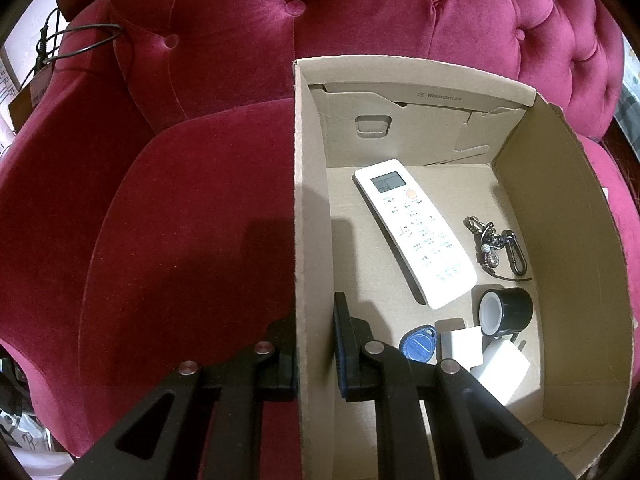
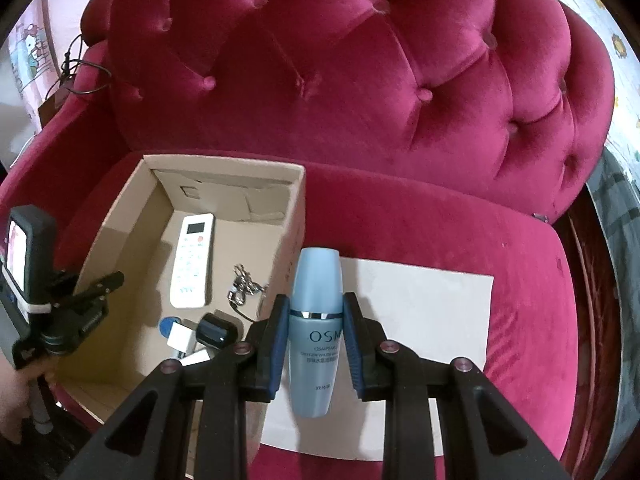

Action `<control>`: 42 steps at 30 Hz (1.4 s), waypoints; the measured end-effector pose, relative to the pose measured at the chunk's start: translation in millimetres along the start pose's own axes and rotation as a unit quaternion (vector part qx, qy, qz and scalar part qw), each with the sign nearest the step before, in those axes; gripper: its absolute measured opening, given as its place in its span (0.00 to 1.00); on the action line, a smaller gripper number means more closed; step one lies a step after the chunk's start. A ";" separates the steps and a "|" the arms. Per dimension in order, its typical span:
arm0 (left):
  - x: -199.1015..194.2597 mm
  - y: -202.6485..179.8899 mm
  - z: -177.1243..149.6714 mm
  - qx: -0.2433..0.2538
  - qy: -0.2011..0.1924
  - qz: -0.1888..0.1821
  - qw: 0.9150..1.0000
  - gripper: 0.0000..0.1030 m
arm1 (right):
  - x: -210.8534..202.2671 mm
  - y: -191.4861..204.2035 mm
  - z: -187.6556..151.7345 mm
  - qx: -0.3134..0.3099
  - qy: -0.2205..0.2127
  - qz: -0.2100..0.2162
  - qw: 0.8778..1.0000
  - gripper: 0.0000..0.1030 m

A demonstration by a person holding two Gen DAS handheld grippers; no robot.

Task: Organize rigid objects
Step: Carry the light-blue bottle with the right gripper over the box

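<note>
1. A light-blue bottle (image 2: 316, 332) with a silver band is clamped at its middle between the blue pads of the right gripper (image 2: 315, 344), cap end pointing away from the camera, held above a white sheet (image 2: 424, 320) lying on the red velvet sofa (image 2: 400, 80).
2. The bottle hangs just beside the right wall of an open cardboard box (image 2: 292, 200) that rests on the sofa seat.
3. Inside the box lie a white remote control (image 1: 416, 232), a key bunch (image 1: 496, 246), a black tape roll (image 1: 506, 310), a blue key fob (image 1: 418, 346) and two white adapters (image 1: 462, 342).
4. The left gripper (image 1: 316, 344) is closed on the box's left wall, one finger outside and one inside.
5. A black cable (image 1: 76, 46) hangs over the sofa's arm.
</note>
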State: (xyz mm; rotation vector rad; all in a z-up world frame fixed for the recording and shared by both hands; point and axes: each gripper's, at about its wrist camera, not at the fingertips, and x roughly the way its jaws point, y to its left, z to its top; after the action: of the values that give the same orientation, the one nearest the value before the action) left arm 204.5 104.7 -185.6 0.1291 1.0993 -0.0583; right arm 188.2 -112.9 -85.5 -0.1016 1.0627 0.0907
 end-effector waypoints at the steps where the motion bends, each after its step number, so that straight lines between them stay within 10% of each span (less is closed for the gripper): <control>1: 0.2 0.2 0.1 0.000 0.000 0.000 1.000 0.13 | -0.8 1.5 1.2 -0.002 -0.002 0.003 1.000 0.26; 42: 0.0 -0.6 0.1 -0.001 0.000 -0.002 1.000 0.14 | 82.3 99.7 1.0 -0.047 0.057 0.065 0.995 0.26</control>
State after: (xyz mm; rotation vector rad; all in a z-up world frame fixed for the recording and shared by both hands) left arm 204.4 104.1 -185.6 0.1252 1.1006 -0.0612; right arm 216.6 -11.8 -160.9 -0.1243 1.1792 0.2554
